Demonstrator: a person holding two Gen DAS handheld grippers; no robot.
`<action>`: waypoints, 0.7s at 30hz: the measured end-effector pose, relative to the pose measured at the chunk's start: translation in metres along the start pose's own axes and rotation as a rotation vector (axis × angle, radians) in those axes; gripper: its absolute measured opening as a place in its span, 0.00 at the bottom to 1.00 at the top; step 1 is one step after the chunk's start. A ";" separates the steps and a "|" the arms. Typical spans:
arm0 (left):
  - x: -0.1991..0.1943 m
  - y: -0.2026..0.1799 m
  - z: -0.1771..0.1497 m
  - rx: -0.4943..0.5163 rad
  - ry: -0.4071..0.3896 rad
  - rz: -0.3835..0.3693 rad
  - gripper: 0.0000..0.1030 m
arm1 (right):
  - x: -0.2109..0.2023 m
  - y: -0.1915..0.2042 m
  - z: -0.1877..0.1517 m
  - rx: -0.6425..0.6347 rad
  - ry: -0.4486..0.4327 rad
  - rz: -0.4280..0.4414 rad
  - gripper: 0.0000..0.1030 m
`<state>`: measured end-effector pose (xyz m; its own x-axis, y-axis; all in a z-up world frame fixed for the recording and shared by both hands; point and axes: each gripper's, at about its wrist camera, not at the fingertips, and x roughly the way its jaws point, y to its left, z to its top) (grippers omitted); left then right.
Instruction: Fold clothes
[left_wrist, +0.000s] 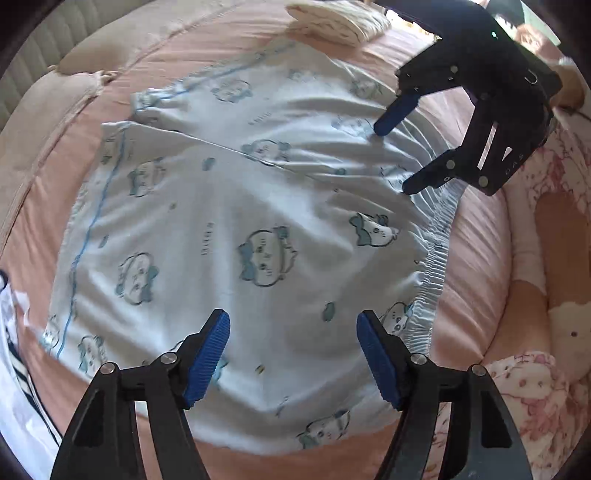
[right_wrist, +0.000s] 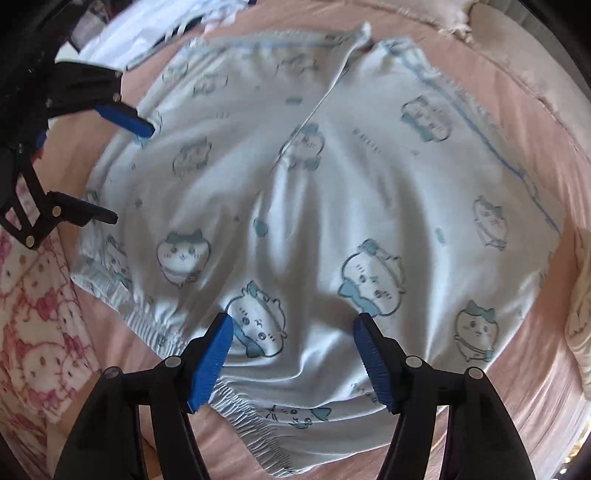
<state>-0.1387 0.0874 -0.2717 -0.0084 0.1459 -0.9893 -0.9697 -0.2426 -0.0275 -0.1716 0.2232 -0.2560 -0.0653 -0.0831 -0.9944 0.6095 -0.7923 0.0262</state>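
Light blue shorts (left_wrist: 229, 221) with a cartoon animal print lie spread flat on a pink bed; they also show in the right wrist view (right_wrist: 314, 206). The elastic waistband (left_wrist: 432, 258) runs along their right side in the left wrist view. My left gripper (left_wrist: 293, 354) is open and empty, low over one leg of the shorts. My right gripper (right_wrist: 293, 358) is open and empty over the waistband (right_wrist: 240, 410). Each gripper shows in the other's view, the right gripper (left_wrist: 393, 158) by the waistband and the left gripper (right_wrist: 131, 173) at the left, both open.
The pink bedsheet (left_wrist: 476, 254) lies under the shorts. A folded cream garment (left_wrist: 340, 22) lies at the far edge. White clothes with dark stripes (left_wrist: 14, 354) lie to the left. A pink patterned blanket (right_wrist: 40, 339) lies beside the waistband.
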 end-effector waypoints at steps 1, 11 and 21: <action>0.012 -0.009 -0.008 0.061 0.072 0.038 0.75 | 0.004 0.006 0.004 -0.025 0.001 0.005 0.68; -0.045 0.014 -0.024 -0.137 -0.008 0.097 0.78 | -0.020 -0.128 -0.059 0.504 -0.084 0.067 0.69; -0.063 0.023 -0.037 -0.271 -0.094 0.157 0.78 | 0.008 -0.194 -0.081 0.812 -0.188 0.257 0.47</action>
<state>-0.1514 0.0366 -0.2149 -0.1876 0.1711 -0.9672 -0.8545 -0.5141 0.0748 -0.2259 0.4250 -0.2776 -0.1764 -0.3598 -0.9162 -0.1240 -0.9153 0.3833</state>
